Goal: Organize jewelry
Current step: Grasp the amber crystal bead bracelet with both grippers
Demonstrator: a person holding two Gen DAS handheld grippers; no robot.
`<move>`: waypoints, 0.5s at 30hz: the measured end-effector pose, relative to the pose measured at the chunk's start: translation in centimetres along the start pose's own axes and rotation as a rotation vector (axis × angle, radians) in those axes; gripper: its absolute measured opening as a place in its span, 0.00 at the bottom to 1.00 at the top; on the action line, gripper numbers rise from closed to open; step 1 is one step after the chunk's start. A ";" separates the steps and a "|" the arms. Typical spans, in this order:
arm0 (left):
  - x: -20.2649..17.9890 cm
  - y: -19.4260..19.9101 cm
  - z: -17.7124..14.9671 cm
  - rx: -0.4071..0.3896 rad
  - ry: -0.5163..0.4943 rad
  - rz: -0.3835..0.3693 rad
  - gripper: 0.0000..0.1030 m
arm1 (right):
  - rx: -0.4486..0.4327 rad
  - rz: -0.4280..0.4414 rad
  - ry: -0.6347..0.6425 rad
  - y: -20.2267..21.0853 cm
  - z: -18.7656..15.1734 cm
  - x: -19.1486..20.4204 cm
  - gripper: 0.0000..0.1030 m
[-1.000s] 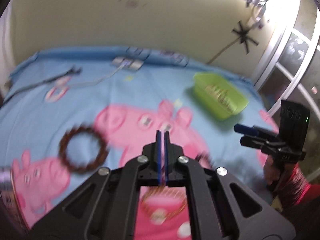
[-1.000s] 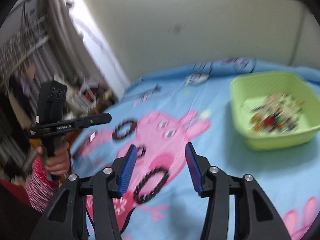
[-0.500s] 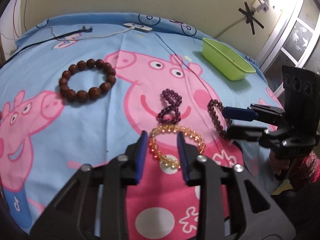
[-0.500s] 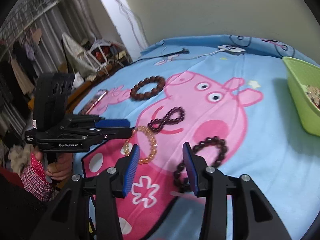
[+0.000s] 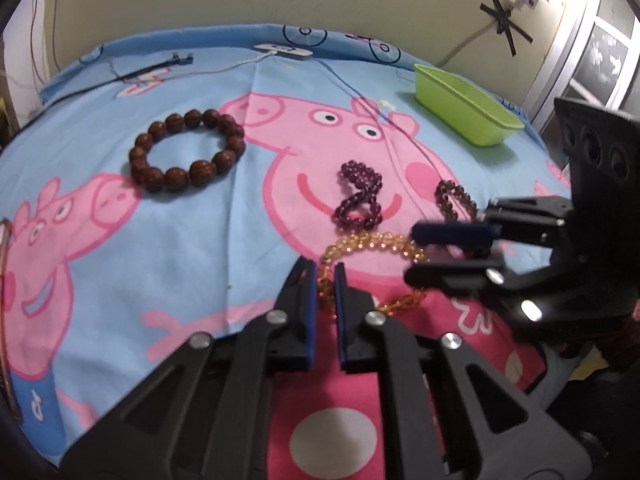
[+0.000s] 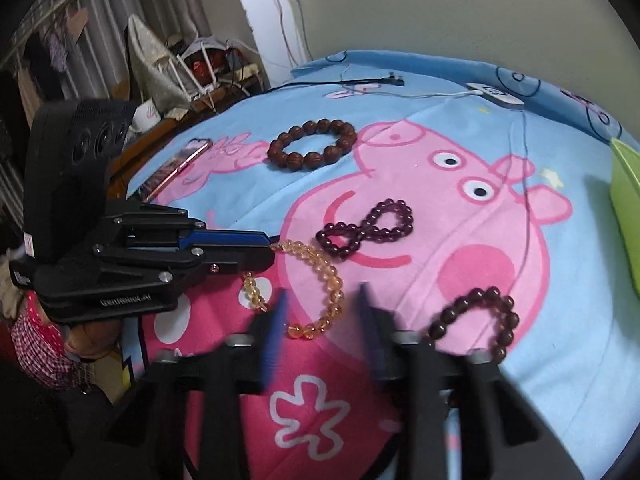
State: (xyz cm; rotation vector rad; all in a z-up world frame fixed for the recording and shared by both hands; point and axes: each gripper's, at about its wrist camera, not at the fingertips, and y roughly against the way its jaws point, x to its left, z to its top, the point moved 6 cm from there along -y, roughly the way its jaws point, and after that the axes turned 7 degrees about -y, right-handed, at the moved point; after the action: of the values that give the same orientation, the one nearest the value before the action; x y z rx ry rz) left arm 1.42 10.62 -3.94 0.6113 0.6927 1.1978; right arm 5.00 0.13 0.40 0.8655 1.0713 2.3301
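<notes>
An amber bead bracelet point(image 5: 376, 238) point(image 6: 334, 276) lies on the cartoon-pig bedsheet point(image 5: 120, 240). My left gripper point(image 5: 324, 270) point(image 6: 272, 250) has its jaws closing, and its pads pinch the bracelet's left side. My right gripper point(image 6: 322, 300) point(image 5: 412, 255) is blurred and its jaws are closing; the near side of the same bracelet lies between them, untouched. A purple bracelet point(image 5: 360, 197) point(image 6: 362, 234) twisted into a figure eight lies just beyond. A dark maroon bracelet point(image 6: 476, 294) point(image 5: 444, 196) sits to the right. A big brown wooden-bead bracelet point(image 5: 176, 178) point(image 6: 312, 158) lies far left.
A green plastic tub point(image 5: 464, 112) point(image 6: 628, 200) stands at the far right of the bed. A phone point(image 6: 176, 168) lies at the left edge. A charger and cables point(image 5: 284, 51) run along the back near the wall. Clutter and curtains stand beyond the left edge.
My left gripper dropped to the sheet, opened, then narrowed onto the amber bracelet. My right gripper swung left from the maroon bracelet to the amber one, its jaws narrowing.
</notes>
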 end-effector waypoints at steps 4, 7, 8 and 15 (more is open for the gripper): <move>0.4 0.6 -0.3 -0.004 0.048 -0.047 0.07 | 0.002 0.008 0.002 0.1 -0.1 0.3 0.00; 0.1 1.6 0.1 -0.023 0.058 -0.069 0.07 | -0.023 0.047 -0.021 1.0 0.0 0.6 0.00; 0.0 2.1 0.4 -0.035 0.060 -0.081 0.07 | -0.038 0.067 -0.032 1.5 0.2 0.6 0.00; -1.7 2.2 2.4 -0.049 0.034 -0.109 0.07 | -0.091 0.100 -0.092 3.5 0.5 -0.8 0.00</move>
State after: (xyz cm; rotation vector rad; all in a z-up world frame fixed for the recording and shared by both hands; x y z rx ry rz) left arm 1.54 9.40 -0.45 0.5072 0.7147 1.1228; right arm 5.47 -2.21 3.13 1.0011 0.8960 2.3745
